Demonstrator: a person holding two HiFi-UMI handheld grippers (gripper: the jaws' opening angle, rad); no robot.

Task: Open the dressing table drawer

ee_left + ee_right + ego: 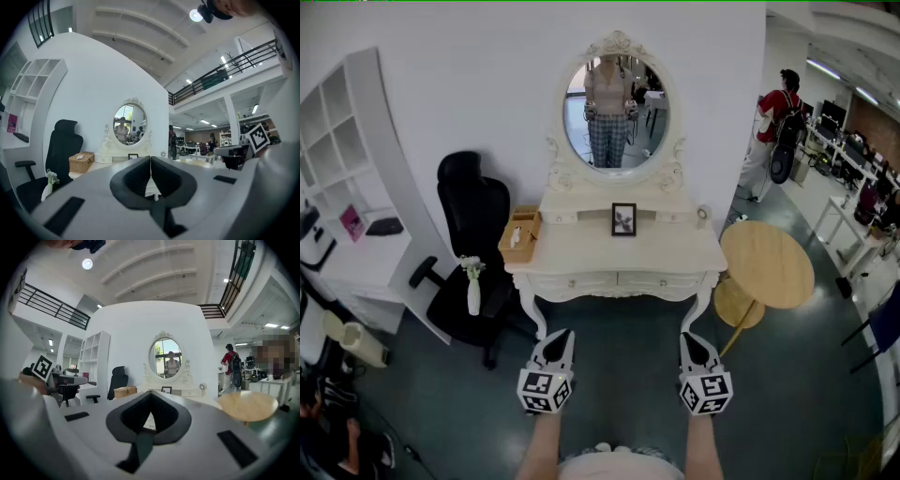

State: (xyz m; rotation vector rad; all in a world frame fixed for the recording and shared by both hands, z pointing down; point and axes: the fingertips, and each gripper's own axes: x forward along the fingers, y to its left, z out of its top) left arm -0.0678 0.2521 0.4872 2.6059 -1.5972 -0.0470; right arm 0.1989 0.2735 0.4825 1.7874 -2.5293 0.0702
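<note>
Both held level, well short of the white carved dressing table (609,253), likely a ready pose before approach. White-and-black left gripper (558,336) and right gripper (692,337): jaws pressed together, empty. Cream drawer front (578,280) under tabletop, closed, untouched.

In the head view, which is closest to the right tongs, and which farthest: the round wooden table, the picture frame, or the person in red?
From the right tongs:
1. Round wooden table, close on the right.
2. Picture frame, ahead on the dressing table.
3. Person in red, far back right.
</note>
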